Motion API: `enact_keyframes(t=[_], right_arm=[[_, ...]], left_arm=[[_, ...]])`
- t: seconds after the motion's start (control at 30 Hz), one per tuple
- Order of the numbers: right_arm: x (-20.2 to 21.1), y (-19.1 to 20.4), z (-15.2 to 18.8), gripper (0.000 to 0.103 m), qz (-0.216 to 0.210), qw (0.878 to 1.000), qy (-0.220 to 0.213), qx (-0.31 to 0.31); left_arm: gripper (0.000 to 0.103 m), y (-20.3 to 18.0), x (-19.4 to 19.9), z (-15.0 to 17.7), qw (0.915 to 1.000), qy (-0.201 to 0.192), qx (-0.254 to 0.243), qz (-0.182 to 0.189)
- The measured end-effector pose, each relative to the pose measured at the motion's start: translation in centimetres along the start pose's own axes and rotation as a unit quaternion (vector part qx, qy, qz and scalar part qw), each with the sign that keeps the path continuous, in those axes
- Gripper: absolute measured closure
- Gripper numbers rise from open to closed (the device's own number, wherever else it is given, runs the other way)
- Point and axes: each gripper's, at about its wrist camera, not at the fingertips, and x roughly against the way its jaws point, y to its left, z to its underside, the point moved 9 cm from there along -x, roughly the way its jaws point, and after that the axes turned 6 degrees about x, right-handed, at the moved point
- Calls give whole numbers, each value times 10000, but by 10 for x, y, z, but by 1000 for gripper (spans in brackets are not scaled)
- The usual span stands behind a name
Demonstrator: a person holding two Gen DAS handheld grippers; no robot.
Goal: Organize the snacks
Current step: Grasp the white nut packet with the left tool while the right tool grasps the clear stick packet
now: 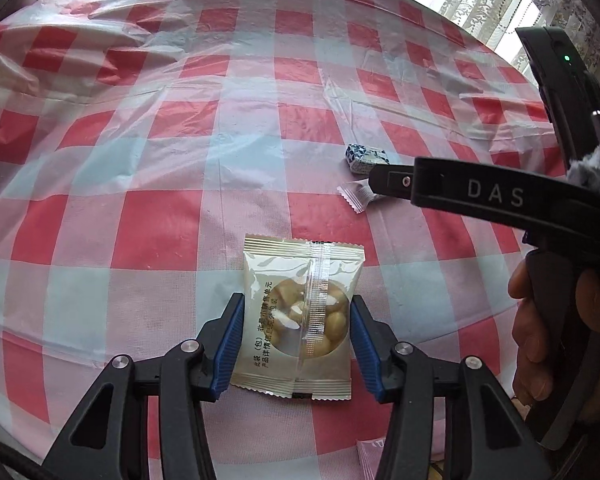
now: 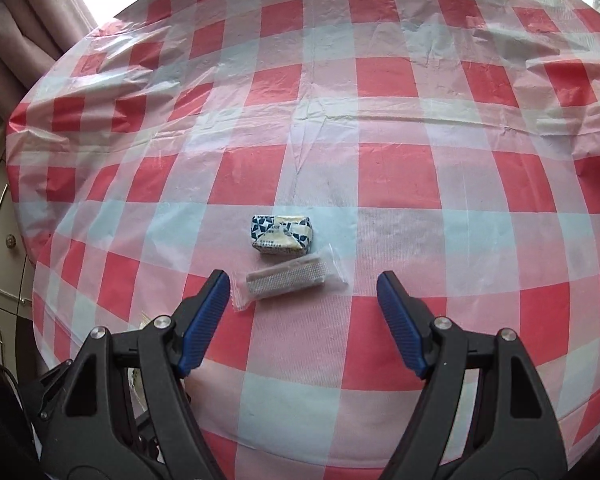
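On my left wrist view, the left gripper point(image 1: 296, 344) has its blue pads point(image 1: 230, 344) set against both side edges of the nut packet point(image 1: 296, 320), pinching it; I cannot tell whether the packet still rests on the checked tablecloth point(image 1: 160, 220) or sits just above it. The right gripper point(image 2: 304, 320) stands spread, nothing between its pads point(image 2: 204, 320), hovering near the clear-wrapped bar point(image 2: 288, 282), which lies flat with the blue-patterned sweet point(image 2: 282, 236) just beside it on the far side, both about mid-tabletop. In the left view the same sweet point(image 1: 366, 158) and bar point(image 1: 358, 196) lie beyond the packet, partly behind the right tool's black body. The cloth runs wrinkled but bare toward the far and left edges. A cabinet point(image 2: 0, 240) stands past the left edge.
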Motion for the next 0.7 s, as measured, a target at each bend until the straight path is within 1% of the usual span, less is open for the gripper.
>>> enact_keyframes(t=[0.07,0.2,0.23,0.27,0.47,0.5,0.57,0.6,0.67,0.7], right_arm=[[-5,0,-6,25,131,9999,-20,-82],[-19,-1,-6,25,451,9989,142,-13],[-19,0,-5,25,528,9985,105,78],[-19,-1,-3,25,610,9979,155,165],[-10,-15,14,25,760,9964,90,362],[-8,-18,16,27,741,9965,39,383],[-6,-20,17,33,831,9953,-41,502],[-6,-20,16,36,804,9953,-83,535],[-4,-19,15,46,781,9949,-172,608],[-3,-17,15,53,774,9948,-190,639]], left_arm=[[51,1,0,0,10000,-13,30,44],[51,3,2,1,9999,-24,80,128],[51,3,2,1,9999,-23,87,143],[51,3,2,1,9998,-25,91,152],[51,4,2,0,9996,-25,143,228],[51,4,3,0,9996,-26,153,241],[51,4,2,0,9995,-26,155,260],[51,4,3,0,9995,-28,153,259],[51,4,3,0,9995,-30,158,264],[52,4,3,0,9995,-32,162,267]])
